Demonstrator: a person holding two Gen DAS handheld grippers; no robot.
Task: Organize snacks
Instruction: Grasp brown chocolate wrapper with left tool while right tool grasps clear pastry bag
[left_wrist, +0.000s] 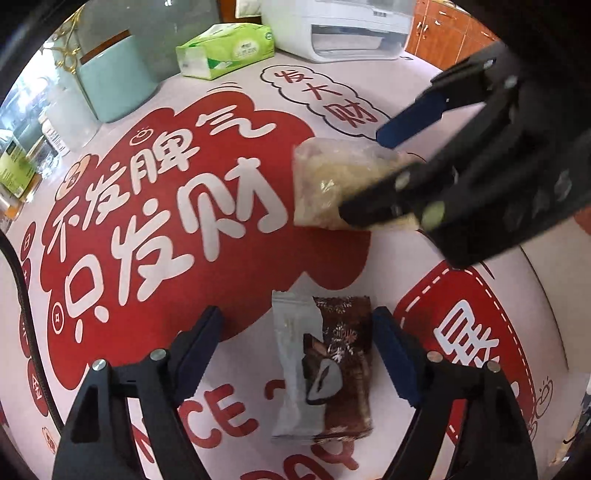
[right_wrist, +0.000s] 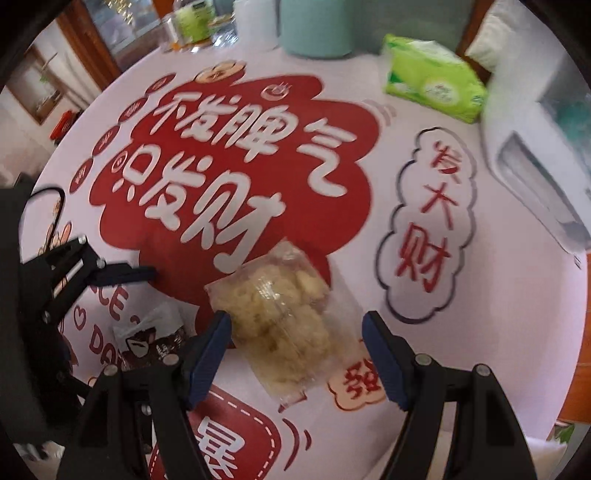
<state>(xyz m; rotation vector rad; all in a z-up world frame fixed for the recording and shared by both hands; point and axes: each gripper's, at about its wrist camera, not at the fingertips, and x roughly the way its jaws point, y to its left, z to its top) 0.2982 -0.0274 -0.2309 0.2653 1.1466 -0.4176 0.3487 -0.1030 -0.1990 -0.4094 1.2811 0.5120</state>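
Left wrist view: the left tool (left_wrist: 297, 332) points down at the table (left_wrist: 229, 85), which carries a white cloth printed with red shapes and large characters. Its jaws stand wide, one on each side of a brown-and-grey snack packet (left_wrist: 323, 365) that lies flat at about 6 o'clock in the picture; the blue pads are just beside the packet's long edges, and I see no contact. At 2 o'clock the right tool (left_wrist: 364, 173) reaches in from the upper right, spread over a clear bag of pale snacks (left_wrist: 328, 177) lying on the red print; its near finger crosses the bag's lower edge. Whether it touches the bag I cannot tell. Toward 11 o'clock stand a pale green canister (left_wrist: 114, 81) and a green tissue pack (left_wrist: 225, 50), with a white printer (left_wrist: 340, 29) at 12 o'clock.

Right wrist view: the right tool (right_wrist: 295, 354) is wide, with the clear bag of pale snacks (right_wrist: 280, 317) lying on the table between its blue pads. The left pad sits just beside the bag's edge; the right pad is clear of it. At 8 o'clock the left tool (right_wrist: 147, 275) shows in part, above the brown-and-grey snack packet (right_wrist: 155, 339). The green tissue pack (right_wrist: 432, 83) lies at 1 o'clock, and the white printer (right_wrist: 535, 166) at 3 o'clock.
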